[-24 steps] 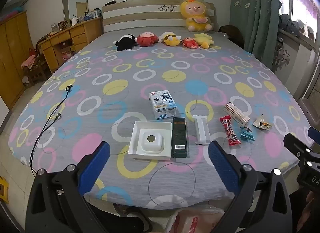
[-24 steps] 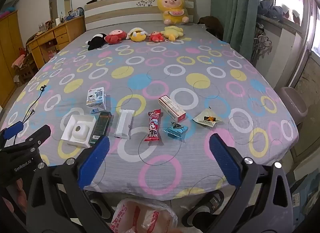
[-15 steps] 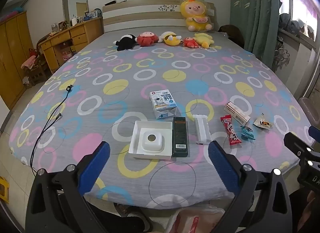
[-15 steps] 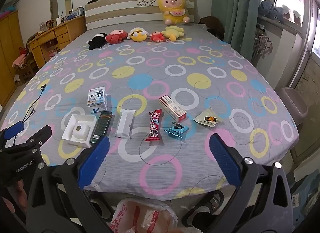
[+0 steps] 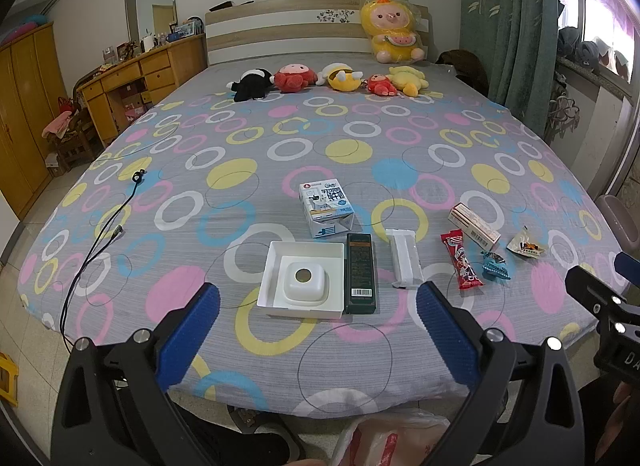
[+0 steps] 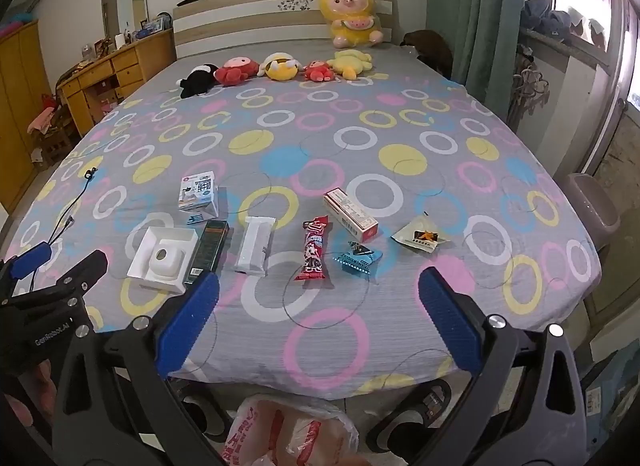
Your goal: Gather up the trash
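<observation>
Trash is still lying in a row near the bed's point(image 5: 248, 326) near edge: white tray point(image 5: 304, 282), milk carton point(image 5: 326, 207), dark box point(image 5: 361, 273), white wrapper point(image 5: 406, 258), red wrapper point(image 6: 314, 252). Nothing seems collected; the bag point(image 6: 288, 432) is waiting below. You are keeping your left gripper point(image 5: 318, 328) and right gripper point(image 6: 318, 320) spread wide, gripping and touching nothing.

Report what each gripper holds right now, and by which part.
Nothing is held. The left gripper and right gripper are both open and empty, above the near edge of the bed; the trash lies untouched on it.
</observation>
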A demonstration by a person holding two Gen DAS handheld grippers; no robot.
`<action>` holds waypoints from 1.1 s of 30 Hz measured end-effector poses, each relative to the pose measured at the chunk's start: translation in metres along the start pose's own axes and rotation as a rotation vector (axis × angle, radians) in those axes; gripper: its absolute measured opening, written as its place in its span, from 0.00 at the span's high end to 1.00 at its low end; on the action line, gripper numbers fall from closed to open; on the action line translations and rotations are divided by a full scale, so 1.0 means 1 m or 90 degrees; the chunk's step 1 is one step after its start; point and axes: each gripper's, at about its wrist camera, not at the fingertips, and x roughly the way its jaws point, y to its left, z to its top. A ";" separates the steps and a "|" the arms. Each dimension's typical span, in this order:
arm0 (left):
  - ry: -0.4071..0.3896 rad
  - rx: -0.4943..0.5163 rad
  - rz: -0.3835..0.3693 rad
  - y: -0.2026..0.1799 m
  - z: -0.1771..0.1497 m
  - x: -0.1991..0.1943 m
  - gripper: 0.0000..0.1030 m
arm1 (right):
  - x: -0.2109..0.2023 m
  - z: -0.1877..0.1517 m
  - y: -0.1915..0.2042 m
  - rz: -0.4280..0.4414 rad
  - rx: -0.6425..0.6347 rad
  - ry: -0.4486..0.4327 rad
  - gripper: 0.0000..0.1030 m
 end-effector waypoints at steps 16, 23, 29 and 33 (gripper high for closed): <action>0.002 0.002 -0.001 0.002 0.001 -0.002 0.06 | 0.001 0.000 -0.003 0.000 0.002 0.003 0.05; 0.001 0.003 -0.001 0.007 0.000 -0.003 0.06 | 0.001 0.000 -0.002 0.000 0.003 0.003 0.05; 0.003 0.003 0.001 0.002 0.001 -0.002 0.06 | 0.003 -0.003 -0.004 -0.002 0.007 0.002 0.05; 0.002 0.002 0.000 -0.003 -0.005 0.003 0.06 | 0.002 -0.003 -0.006 -0.001 0.008 0.002 0.05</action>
